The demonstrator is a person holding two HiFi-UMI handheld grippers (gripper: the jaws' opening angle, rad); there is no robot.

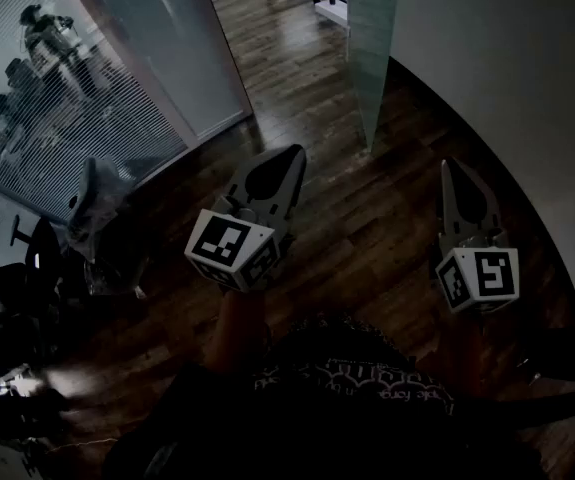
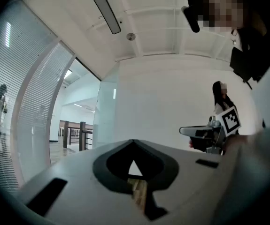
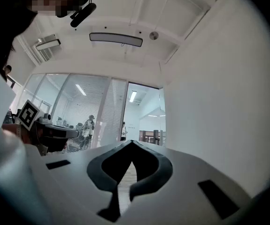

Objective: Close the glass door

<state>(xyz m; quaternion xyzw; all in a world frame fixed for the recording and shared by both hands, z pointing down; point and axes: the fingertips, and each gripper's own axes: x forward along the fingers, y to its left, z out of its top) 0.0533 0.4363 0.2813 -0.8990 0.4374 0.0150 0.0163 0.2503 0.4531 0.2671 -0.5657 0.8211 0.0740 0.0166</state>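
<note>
Left gripper: held low over the dark wooden plank floor, pointing ahead and slightly right towards the door's lower end.
Left fingers: the pale grey pair were shut tip to tip, and the spade-shaped gap behind the tips was empty.
Right gripper: level with the left one and well apart from it, close to the curved foot of the plain white wall.
Right fingers: shut at the tips in the same way, gripping nothing.
Frosted glass door: a tall, pale green translucent pane standing just beside the white wall, ahead of both grippers and between their lines. Neither gripper touched it.
Door from the left gripper view: it rose left of centre, beyond the fingertips, with dark railing posts showing past it.
Glass partition with horizontal blinds: ran along the left side of the floor, and a standing person showed in it.
Dark office chairs: grouped at the partition's foot, to the left of the left gripper.
</note>
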